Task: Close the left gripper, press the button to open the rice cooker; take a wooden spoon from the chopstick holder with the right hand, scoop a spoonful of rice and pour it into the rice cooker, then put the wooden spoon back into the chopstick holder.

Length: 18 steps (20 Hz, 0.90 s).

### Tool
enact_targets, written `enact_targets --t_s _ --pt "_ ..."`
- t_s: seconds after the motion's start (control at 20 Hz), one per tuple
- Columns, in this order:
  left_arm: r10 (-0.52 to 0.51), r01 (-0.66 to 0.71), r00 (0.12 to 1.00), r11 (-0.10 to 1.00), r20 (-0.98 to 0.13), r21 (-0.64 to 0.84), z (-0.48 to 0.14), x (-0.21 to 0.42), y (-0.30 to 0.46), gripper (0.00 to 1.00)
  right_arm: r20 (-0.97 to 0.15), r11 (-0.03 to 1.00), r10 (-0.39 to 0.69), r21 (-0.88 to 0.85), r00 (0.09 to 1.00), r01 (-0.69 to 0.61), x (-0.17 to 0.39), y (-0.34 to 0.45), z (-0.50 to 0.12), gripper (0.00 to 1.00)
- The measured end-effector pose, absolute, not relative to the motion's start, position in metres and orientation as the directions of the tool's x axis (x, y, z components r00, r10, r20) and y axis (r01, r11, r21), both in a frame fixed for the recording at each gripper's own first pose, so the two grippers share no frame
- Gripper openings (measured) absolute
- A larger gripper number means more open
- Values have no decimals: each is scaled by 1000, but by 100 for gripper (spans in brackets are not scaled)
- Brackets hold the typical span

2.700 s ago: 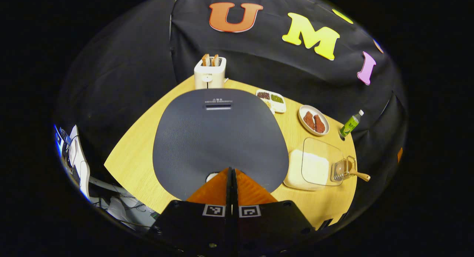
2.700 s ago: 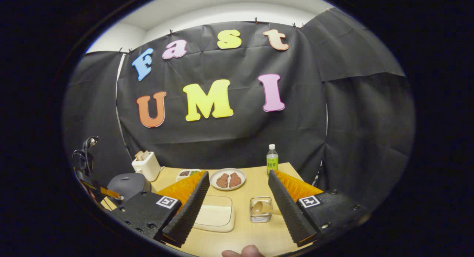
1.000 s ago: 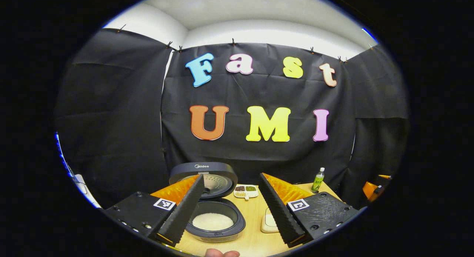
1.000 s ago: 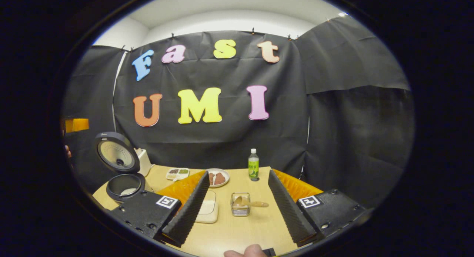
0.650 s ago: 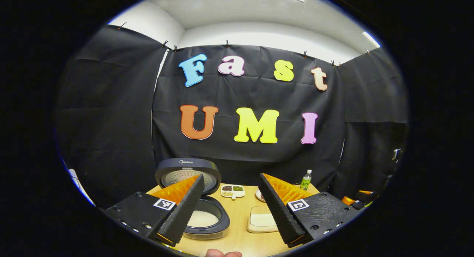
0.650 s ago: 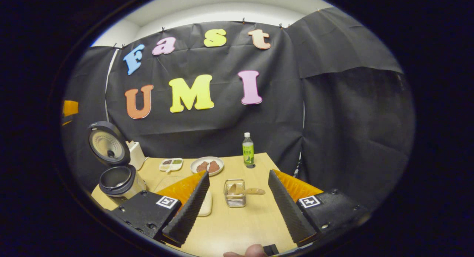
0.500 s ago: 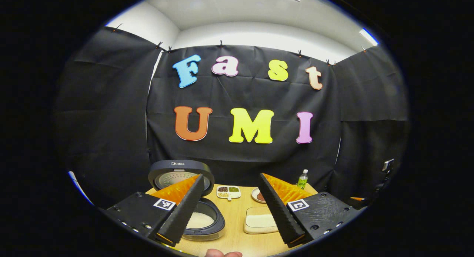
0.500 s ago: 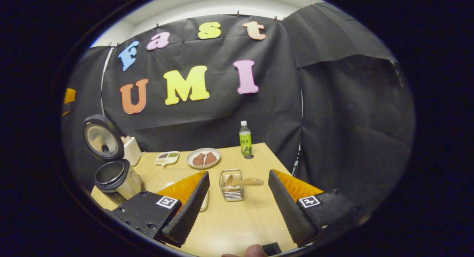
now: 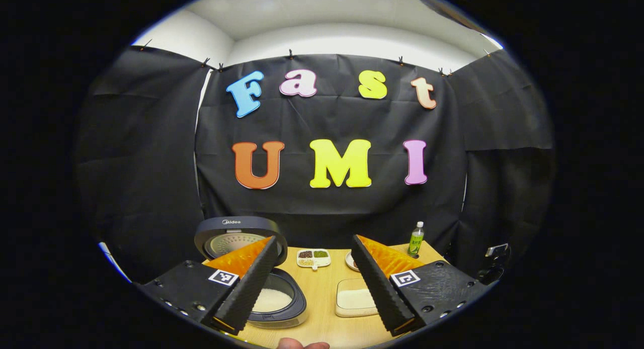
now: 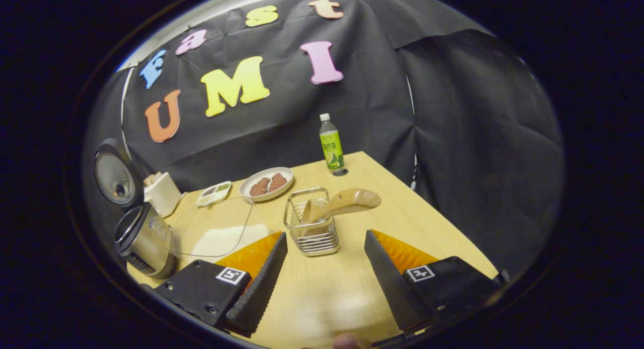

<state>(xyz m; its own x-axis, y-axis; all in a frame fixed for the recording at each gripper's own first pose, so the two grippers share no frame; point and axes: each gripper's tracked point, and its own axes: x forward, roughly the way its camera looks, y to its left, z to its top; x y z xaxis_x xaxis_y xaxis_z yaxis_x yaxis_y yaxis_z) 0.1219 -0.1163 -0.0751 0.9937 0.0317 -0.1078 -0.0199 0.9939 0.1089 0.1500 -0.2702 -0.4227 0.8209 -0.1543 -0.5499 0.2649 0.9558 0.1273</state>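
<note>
The rice cooker point(image 9: 279, 301) stands with its lid point(image 9: 236, 236) raised and white rice in its pot; in the right gripper view the rice cooker point(image 10: 143, 241) sits at the far left. My left gripper point(image 9: 312, 283) is open, held back from the cooker with nothing between its fingers. A wire chopstick holder point(image 10: 310, 229) holds the wooden spoon point(image 10: 344, 202), whose handle leans out to the right. My right gripper point(image 10: 324, 276) is open just in front of the holder, a little below the spoon handle. A lidded container of rice point(image 9: 354, 301) lies right of the cooker.
On the wooden table point(image 10: 427, 223) stand a green bottle point(image 10: 329, 145), a plate of brown food point(image 10: 265, 183), a small divided dish point(image 10: 214, 193) and a white toaster point(image 10: 161, 193). The clear lid of the rice container point(image 10: 216, 233) is seen left of the holder.
The cooker lid has sprung up and my left gripper has opened and drawn back. My right gripper has moved forward and tilted down toward the chopstick holder, which now looks larger.
</note>
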Motion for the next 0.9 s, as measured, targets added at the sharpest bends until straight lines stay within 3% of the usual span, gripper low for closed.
enact_targets --t_s 0.25,0.3,0.4,0.5,0.55,0.6,0.7,0.8,0.85,0.9 --pt "78 -60 985 992 -156 114 -95 129 -106 95 -548 948 -142 164 824 273 187 -276 -427 99" --pt "85 -67 983 992 -165 108 -98 130 -104 95 -548 951 -122 175 827 256 195 -273 -427 92" --pt "104 -85 979 990 -177 112 -102 133 -99 95 -544 956 -107 175 832 237 205 -269 -425 89" --pt "125 -107 976 988 -176 110 -102 135 -92 95 -543 959 -96 174 834 224 216 -267 -422 76" --pt "133 -116 975 988 -178 103 -103 138 -90 95 -545 960 -92 173 833 220 221 -266 -423 79" --pt "139 -123 974 988 -181 97 -104 140 -89 95 -550 962 -93 165 830 218 225 -267 -423 65" --pt "157 -141 970 985 -183 98 -105 141 -83 95 -563 964 -95 153 821 217 232 -271 -425 54" --pt "175 -158 967 982 -187 102 -107 140 -78 95 -574 964 -83 161 815 211 240 -272 -425 29" --pt "185 -167 965 980 -187 105 -108 140 -75 95 -580 964 -61 177 812 199 242 -269 -422 32" --pt "197 -179 963 978 -185 107 -106 140 -71 95 -590 965 -51 177 805 191 248 -268 -423 25"
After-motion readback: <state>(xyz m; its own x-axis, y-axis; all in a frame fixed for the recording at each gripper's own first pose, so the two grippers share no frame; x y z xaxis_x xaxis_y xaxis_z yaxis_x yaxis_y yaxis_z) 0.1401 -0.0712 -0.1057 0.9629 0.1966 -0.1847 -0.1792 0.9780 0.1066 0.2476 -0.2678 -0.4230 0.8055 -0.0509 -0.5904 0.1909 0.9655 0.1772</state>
